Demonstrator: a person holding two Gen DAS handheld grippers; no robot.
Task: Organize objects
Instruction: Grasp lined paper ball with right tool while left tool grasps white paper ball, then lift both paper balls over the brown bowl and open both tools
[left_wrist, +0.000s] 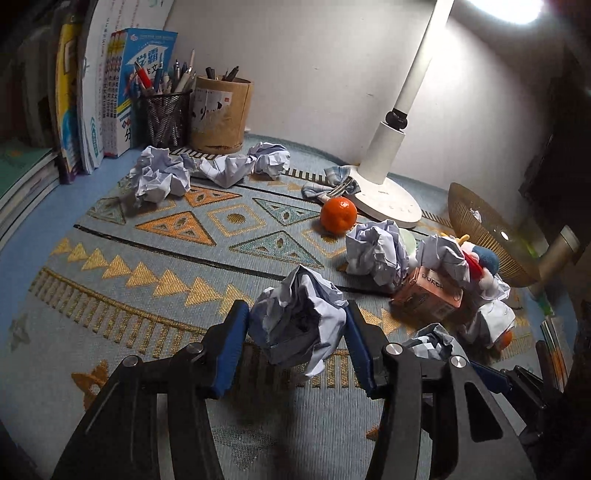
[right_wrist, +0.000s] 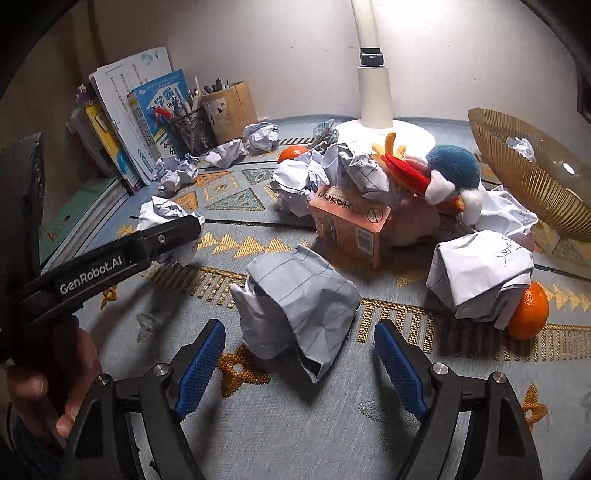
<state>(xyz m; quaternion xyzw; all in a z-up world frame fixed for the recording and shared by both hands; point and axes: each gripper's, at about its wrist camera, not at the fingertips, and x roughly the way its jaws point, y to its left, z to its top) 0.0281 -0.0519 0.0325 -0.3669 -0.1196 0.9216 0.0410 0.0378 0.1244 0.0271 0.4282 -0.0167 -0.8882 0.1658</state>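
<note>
In the left wrist view we see a crumpled paper ball (left_wrist: 299, 325) pinched between the blue pads of the left gripper (left_wrist: 297, 339); both fingers (left_wrist: 231, 343) press its sides, narrowed onto it, above the patterned mat (left_wrist: 147, 258) on the worktop. The right wrist view shows this same gripper from the side (right_wrist: 110, 258), with a white ball at its tip (right_wrist: 166, 221); the grip itself is hidden there.

In the right wrist view a second paper ball (right_wrist: 295, 310) lies on the mat between the fingers (right_wrist: 201, 365) of the right gripper (right_wrist: 299, 362). They stand wide apart, with clear gaps on both sides, touching nothing.

Only the right view shows a hand (right_wrist: 44, 398) at the lower left, and the paper scrap (right_wrist: 521, 146) clearly inside the gold bowl (right_wrist: 524, 184). It also shows the orange box (right_wrist: 351, 225) face on, a plush toy (right_wrist: 447, 170) behind it, and an orange (right_wrist: 530, 314) tucked under a paper wad (right_wrist: 480, 273).

The left view gives the far orange (left_wrist: 338, 215) unobstructed beside the lamp base (left_wrist: 388, 199), the pen cup (left_wrist: 166, 114), the wooden holder (left_wrist: 221, 114) and the books (left_wrist: 110, 99).
</note>
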